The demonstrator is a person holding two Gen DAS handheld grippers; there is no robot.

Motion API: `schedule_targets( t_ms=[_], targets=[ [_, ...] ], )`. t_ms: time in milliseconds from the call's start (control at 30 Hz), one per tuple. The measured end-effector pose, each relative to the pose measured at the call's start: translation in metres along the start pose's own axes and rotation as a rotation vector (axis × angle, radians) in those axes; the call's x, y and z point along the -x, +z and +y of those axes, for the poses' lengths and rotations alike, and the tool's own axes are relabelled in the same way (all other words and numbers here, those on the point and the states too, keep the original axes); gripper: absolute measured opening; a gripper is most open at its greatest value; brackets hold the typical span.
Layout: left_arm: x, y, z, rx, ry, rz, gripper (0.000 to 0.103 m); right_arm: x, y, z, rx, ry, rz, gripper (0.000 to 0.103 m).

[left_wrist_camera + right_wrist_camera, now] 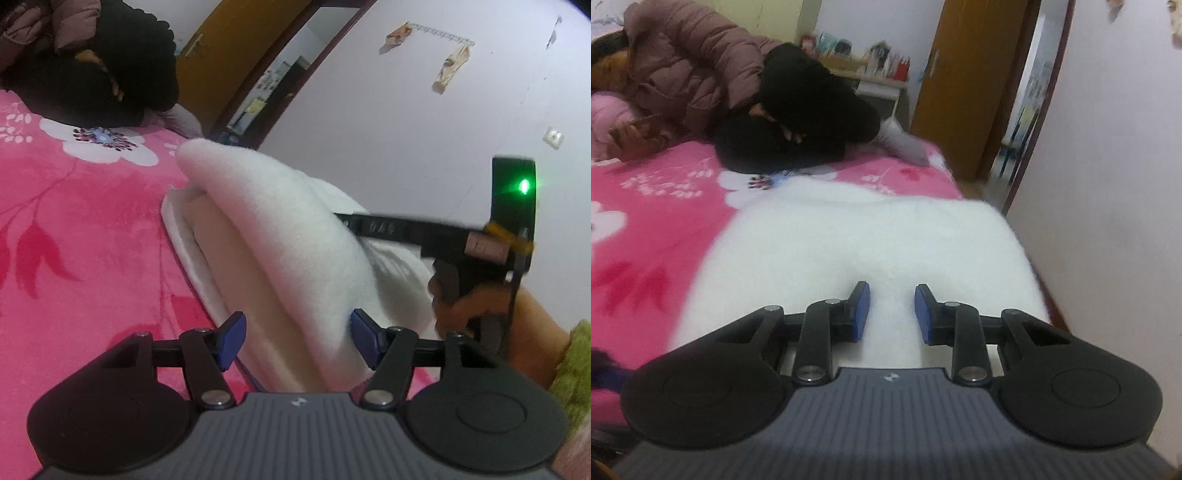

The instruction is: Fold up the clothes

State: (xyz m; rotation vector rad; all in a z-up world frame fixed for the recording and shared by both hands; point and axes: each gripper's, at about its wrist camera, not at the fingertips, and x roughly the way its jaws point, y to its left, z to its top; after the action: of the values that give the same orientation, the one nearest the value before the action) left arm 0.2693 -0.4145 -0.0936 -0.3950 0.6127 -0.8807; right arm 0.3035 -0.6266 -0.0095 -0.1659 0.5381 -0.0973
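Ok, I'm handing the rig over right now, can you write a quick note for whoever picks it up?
Left claw: open, jaws astride the raised fold of the white fleece garment, not clamped.
Right claw: jaws partly open over the same fleece; fabric lies between the pads, and whether they pinch it cannot be told.
Garment: on the pink floral blanket, near the bed's edge by the wall, one layer lifted and doubled over.
Done: a first fold appears under way.
Left: lay the fold flat, finish folding. A dark clothes pile sits further back, untouched.
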Motion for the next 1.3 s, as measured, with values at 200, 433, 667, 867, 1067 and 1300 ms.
schedule_targets(
  t_ms=[200, 433, 667, 867, 1067, 1300],
  targets=[
    [-0.002, -0.004, 0.006, 0.015, -0.033, -0.005, 0.063, 0.012, 0.041, 0.015, 0.046, 0.065, -0.067, 0.024],
    [0.001, -0.005, 0.012, 0.059, -0.065, -0.004, 0.059, -0.04, 0.051, 0.023, 0.088, 0.04, 0.016, 0.023],
    [0.0, -0.007, 0.015, 0.073, -0.067, 0.009, 0.057, -0.092, 0.069, 0.047, 0.19, 0.056, 0.072, 0.022],
    [0.002, -0.006, 0.018, 0.101, -0.088, 0.006, 0.057, -0.09, 0.085, 0.051, 0.197, 0.054, -0.005, 0.022],
    [0.004, -0.007, 0.02, 0.102, -0.101, 0.004, 0.058, -0.12, 0.085, 0.056, 0.222, 0.006, 0.125, 0.022],
    [0.011, -0.007, 0.012, 0.053, -0.126, -0.044, 0.057, -0.027, 0.077, -0.013, 0.01, -0.054, -0.131, 0.024]
  ],
)
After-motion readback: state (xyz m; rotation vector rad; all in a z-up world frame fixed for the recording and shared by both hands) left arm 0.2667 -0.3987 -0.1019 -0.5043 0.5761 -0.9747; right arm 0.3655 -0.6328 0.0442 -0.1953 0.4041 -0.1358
